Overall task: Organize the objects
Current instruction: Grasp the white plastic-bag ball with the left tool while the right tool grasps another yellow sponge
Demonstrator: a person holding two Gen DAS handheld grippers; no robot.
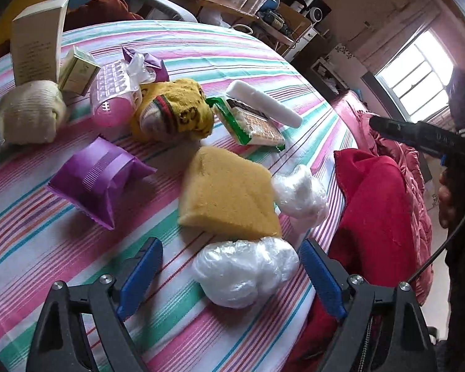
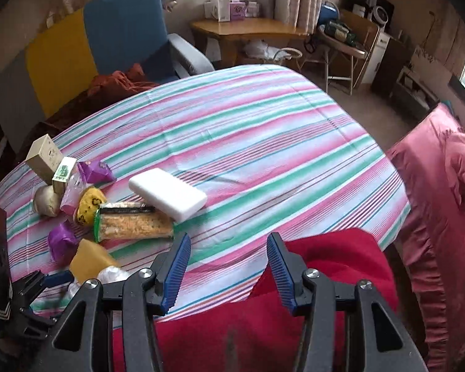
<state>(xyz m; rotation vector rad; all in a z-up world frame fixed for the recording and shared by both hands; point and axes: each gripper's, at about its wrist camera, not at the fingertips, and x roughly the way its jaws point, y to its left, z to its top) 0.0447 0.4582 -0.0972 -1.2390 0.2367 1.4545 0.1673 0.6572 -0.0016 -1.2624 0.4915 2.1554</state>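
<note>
On the striped tablecloth (image 1: 201, 46), a crumpled clear plastic bag (image 1: 245, 269) lies between the blue pads of my left gripper (image 1: 232, 279), which stands open around it without touching. Just beyond it are a yellow sponge (image 1: 229, 192), a second plastic bundle (image 1: 300, 195) and a purple packet (image 1: 99, 179). Farther back lie a yellow knit sock (image 1: 173, 111), a green-edged cracker pack (image 1: 251, 124) and a white foam block (image 1: 263, 102). My right gripper (image 2: 229, 272) hangs open and empty over the table's near edge and a red cloth (image 2: 325, 266).
At the far left stand a pink plastic roll (image 1: 111, 99), a cream knit ball (image 1: 28, 114) and two cardboard boxes (image 1: 35, 40). A blue armchair (image 2: 124, 31) and a wooden desk (image 2: 248, 28) stand behind the table. A pink quilt (image 2: 443, 186) lies to its right.
</note>
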